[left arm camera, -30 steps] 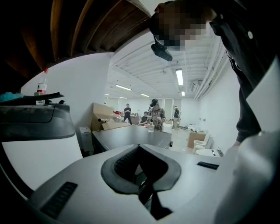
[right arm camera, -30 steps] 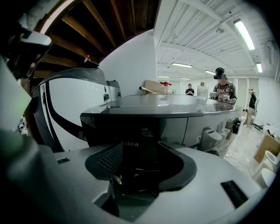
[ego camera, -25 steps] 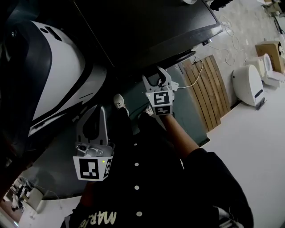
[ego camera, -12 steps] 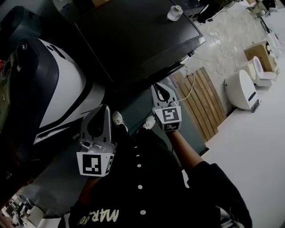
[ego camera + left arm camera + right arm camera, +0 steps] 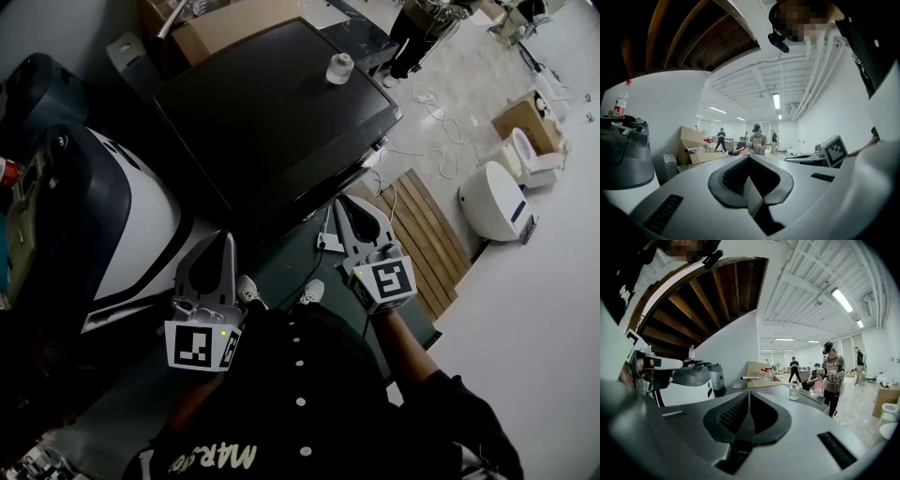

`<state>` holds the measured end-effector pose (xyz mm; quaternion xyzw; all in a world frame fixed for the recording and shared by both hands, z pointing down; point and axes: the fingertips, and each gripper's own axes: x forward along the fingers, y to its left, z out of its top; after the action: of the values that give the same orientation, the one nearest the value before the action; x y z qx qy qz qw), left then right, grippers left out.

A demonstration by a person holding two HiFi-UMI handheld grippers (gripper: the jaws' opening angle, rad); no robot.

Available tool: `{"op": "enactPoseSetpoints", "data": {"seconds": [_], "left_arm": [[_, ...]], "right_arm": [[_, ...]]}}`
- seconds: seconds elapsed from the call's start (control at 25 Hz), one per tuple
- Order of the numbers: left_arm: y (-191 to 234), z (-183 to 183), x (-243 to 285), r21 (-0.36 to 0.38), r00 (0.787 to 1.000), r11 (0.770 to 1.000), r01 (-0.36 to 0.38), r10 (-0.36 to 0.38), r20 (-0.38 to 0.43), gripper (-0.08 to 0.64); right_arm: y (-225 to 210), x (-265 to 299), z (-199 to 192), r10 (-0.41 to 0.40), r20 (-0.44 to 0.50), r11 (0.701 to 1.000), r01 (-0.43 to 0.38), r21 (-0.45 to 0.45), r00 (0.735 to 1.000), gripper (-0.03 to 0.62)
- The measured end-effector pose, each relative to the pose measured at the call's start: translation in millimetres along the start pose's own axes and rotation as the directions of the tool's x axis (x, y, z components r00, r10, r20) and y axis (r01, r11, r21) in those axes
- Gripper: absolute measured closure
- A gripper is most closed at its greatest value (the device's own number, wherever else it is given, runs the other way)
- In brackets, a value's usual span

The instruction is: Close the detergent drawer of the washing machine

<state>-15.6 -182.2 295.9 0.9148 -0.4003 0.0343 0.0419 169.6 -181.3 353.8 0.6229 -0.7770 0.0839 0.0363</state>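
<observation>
While held clear before the front edge of the washing machine [image 5: 281, 103], the left gripper [image 5: 226, 242] is shut and empty, and the right gripper [image 5: 341, 204] has just been closed on nothing; the wooden pallet [image 5: 427, 234] beside the machine is shown only in the head view.

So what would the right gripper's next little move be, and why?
Probably ease the right gripper forward to the washing machine's front edge, to push with its tip. Its jaws have just closed on nothing, and it hangs just short of that edge, touching nothing. The drawer itself I can't make out here.
</observation>
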Motion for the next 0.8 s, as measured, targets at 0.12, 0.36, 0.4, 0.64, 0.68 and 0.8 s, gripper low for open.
{"op": "enactPoseSetpoints", "data": {"seconds": [0.12, 0.36, 0.4, 0.64, 0.68, 0.8], "left_arm": [[0.4, 9.7, 6.2, 0.006, 1.0, 1.0, 0.019, -0.019, 0.018, 0.552], [-0.4, 22.2, 15.9, 0.036, 0.998, 0.999, 0.038, -0.039, 0.049, 0.552], [0.1, 23.5, 16.7, 0.038, 0.998, 0.999, 0.038, -0.04, 0.052, 0.552], [5.2, 30.7, 20.4, 0.061, 0.997, 0.997, 0.039, -0.043, 0.069, 0.552], [6.3, 31.5, 20.3, 0.062, 0.997, 0.997, 0.036, -0.041, 0.072, 0.552], [8.8, 34.8, 20.4, 0.069, 0.996, 0.997, 0.03, -0.035, 0.082, 0.552]], "right_arm": [[-6.4, -10.6, 28.3, -0.036, 0.033, 0.999, 0.036, 0.005, 0.999, 0.552], [-17.8, -35.1, 69.9, -0.104, 0.152, 0.993, 0.111, -0.039, 0.983, 0.551], [-19.0, -37.8, 72.4, -0.108, 0.155, 0.993, 0.115, -0.036, 0.982, 0.552], [-25.0, -45.7, 79.8, -0.125, 0.171, 0.989, 0.137, -0.058, 0.977, 0.552], [-25.2, -47.4, 81.4, -0.129, 0.175, 0.988, 0.141, -0.058, 0.976, 0.552], [-26.2, -53.0, 87.3, -0.133, 0.194, 0.987, 0.147, -0.06, 0.972, 0.551]]}}
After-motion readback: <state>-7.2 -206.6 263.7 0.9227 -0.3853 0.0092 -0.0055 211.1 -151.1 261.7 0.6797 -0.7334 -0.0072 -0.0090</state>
